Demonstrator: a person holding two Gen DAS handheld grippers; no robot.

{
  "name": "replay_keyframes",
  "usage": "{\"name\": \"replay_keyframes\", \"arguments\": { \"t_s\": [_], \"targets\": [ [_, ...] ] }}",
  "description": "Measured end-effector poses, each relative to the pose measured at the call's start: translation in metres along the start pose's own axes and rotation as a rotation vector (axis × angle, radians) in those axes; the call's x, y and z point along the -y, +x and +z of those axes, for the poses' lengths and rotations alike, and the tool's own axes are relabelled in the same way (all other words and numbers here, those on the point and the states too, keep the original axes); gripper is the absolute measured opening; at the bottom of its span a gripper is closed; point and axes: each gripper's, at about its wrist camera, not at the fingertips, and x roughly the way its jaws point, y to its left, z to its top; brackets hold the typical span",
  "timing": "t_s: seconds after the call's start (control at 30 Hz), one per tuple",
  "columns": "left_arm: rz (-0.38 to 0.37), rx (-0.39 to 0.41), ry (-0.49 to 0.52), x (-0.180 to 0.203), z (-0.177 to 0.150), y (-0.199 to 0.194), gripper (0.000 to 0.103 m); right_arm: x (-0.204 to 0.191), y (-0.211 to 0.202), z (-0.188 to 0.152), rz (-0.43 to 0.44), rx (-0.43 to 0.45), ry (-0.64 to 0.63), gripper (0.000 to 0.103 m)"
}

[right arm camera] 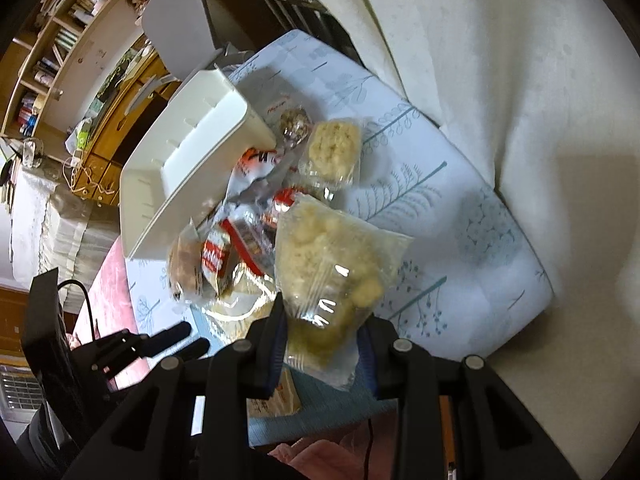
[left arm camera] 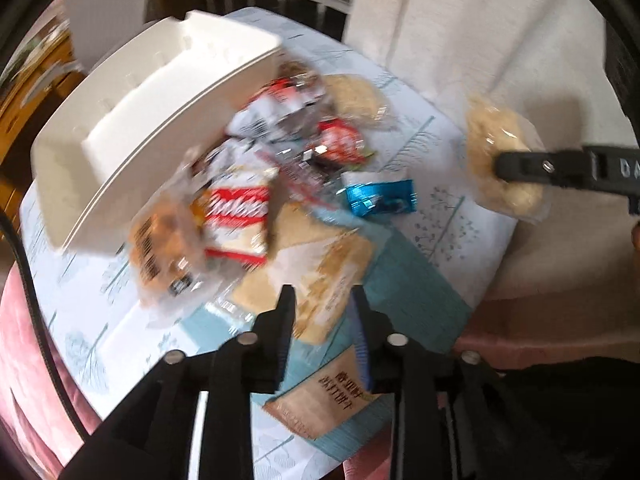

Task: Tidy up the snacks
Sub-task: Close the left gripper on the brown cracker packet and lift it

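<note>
A white plastic bin (left arm camera: 132, 120) lies tilted at the table's far left, and a pile of snack packets (left arm camera: 280, 152) spills beside it. My left gripper (left arm camera: 322, 300) points steeply down, its jaws narrow, shut on a blurred beige cracker packet (left arm camera: 332, 272) that fills the gap between them. My right gripper (right arm camera: 322, 320) is shut on a clear packet of pale rice crisp (right arm camera: 332, 264), held above the pile. From the left wrist view that packet (left arm camera: 500, 136) hangs to the right. The right wrist view shows the bin (right arm camera: 188, 152) and the left gripper (right arm camera: 192, 338) low at the left.
A blue wrapper (left arm camera: 380, 198) and a red-and-white cookie packet (left arm camera: 236, 208) lie in the pile. A printed beige packet (left arm camera: 324, 396) rests on a teal mat (left arm camera: 408, 292). A leaf-patterned cloth (right arm camera: 420, 200) covers the table. Cream fabric (right arm camera: 520, 80) rises behind, and shelves (right arm camera: 52, 40) stand far left.
</note>
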Motion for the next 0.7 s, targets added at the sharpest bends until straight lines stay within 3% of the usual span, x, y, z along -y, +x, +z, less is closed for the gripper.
{"name": "replay_keyframes", "arguments": {
  "t_s": [0.1,0.17,0.33,0.7],
  "targets": [
    [0.026,-0.002,-0.047,-0.009,-0.015,-0.004,0.036,-0.003,0.001,-0.011,0.006,-0.006,-0.015,0.031],
    [0.050,0.004,-0.077,-0.013,-0.026,-0.008,0.054,-0.005,0.000,-0.017,0.006,-0.007,-0.026,0.031],
    [0.079,0.009,-0.075,-0.012,-0.056,-0.010,0.072,-0.012,-0.002,-0.036,0.003,-0.006,-0.060,0.031],
    [0.025,-0.033,0.111,0.011,-0.101,0.019,0.081,-0.007,-0.005,-0.067,-0.013,0.003,-0.076,0.031]
  ]
}}
